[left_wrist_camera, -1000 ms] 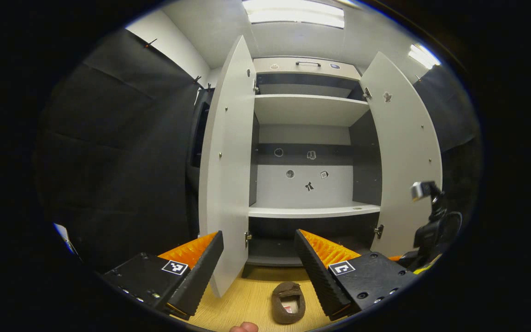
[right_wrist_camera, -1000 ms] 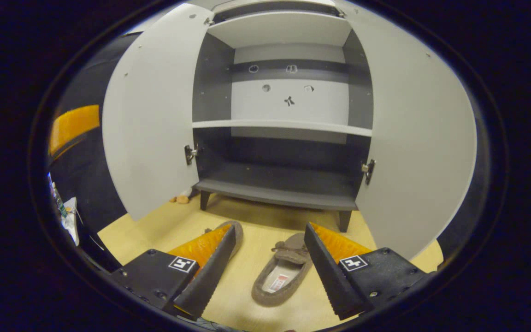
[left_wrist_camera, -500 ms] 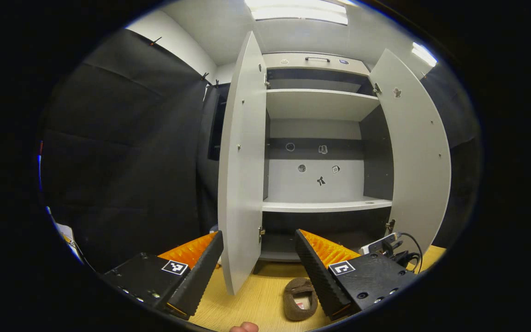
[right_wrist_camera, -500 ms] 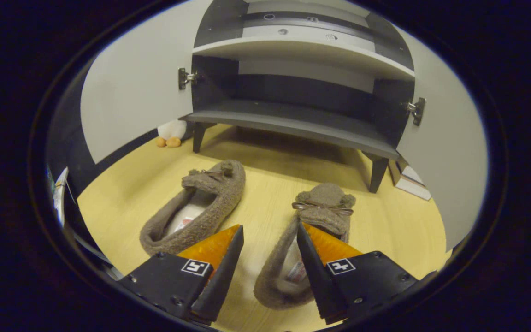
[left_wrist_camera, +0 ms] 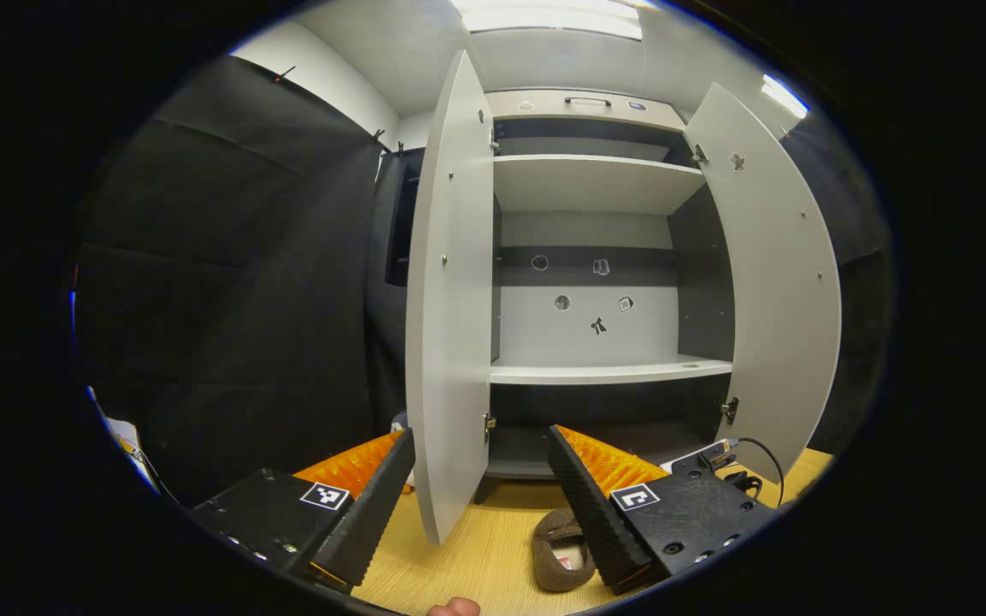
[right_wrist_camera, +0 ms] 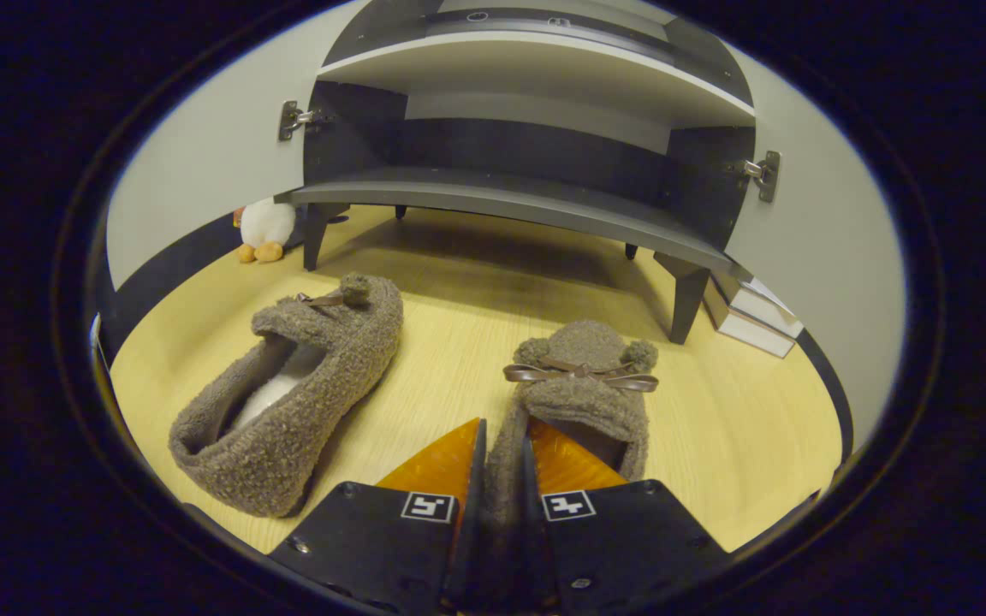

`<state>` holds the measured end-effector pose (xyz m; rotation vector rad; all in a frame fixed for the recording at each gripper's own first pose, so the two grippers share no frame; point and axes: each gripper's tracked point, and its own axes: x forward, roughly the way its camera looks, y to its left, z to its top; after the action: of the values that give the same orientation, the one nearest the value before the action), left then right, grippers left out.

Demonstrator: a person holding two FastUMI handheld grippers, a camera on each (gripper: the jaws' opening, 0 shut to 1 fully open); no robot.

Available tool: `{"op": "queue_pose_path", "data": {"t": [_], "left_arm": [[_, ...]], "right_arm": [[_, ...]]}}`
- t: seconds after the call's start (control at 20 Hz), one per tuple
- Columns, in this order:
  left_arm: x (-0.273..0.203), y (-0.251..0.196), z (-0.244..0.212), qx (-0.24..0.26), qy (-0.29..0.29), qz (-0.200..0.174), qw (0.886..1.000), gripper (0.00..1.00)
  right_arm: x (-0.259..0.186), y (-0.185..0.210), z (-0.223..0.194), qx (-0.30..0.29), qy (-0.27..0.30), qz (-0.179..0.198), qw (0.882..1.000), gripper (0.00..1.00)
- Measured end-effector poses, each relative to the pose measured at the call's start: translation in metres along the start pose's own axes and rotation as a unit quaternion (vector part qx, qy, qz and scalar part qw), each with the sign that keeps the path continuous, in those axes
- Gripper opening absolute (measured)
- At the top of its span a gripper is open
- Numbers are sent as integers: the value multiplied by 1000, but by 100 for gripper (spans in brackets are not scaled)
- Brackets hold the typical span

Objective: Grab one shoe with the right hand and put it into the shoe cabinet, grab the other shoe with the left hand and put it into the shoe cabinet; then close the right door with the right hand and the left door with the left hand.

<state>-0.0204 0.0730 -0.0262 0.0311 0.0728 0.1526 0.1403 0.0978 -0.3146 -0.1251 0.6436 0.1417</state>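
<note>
Two brown fuzzy slippers lie on the wooden floor before the open shoe cabinet (right_wrist_camera: 501, 201). In the right gripper view my right gripper (right_wrist_camera: 500, 466) is shut on the left side wall of the bow-topped slipper (right_wrist_camera: 579, 376), low by the floor. The other slipper (right_wrist_camera: 288, 385) lies free to its left. In the left gripper view my left gripper (left_wrist_camera: 480, 505) hangs open and holds nothing, in front of the left door's edge (left_wrist_camera: 450, 325). One slipper (left_wrist_camera: 563, 552) shows below, half hidden by a finger. The right gripper's cabled body (left_wrist_camera: 707, 458) peeks out beyond.
Both cabinet doors stand wide open; the right door (left_wrist_camera: 784, 282) swings outward. Pale shelves sit above a dark bottom shelf. A small plush toy (right_wrist_camera: 264, 227) rests by the cabinet's left leg, and stacked books (right_wrist_camera: 750, 308) by its right leg. A fingertip (left_wrist_camera: 452, 607) shows at the bottom edge.
My right gripper dropped to the floor and shut on the right slipper's side wall. The left gripper shifted slightly left and stayed open.
</note>
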Motion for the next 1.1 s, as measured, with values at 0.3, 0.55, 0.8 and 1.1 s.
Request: {"op": "queue_pose_path", "data": {"t": [0.3,0.55,0.8,1.1], "left_arm": [[2,-9,-4,-1,5,-14,1000,95],[2,-19,-9,-7,10,-27,1000,95],[5,-33,-10,-10,7,-41,999,95],[7,-41,-9,-15,3,-51,999,95]], "right_arm": [[-17,-8,14,-16,-45,22,999,7],[-68,-17,53,-45,-113,32,992,6],[-139,-15,131,-23,-193,58,979,6],[-177,-18,255,-42,-252,68,964,6]]}}
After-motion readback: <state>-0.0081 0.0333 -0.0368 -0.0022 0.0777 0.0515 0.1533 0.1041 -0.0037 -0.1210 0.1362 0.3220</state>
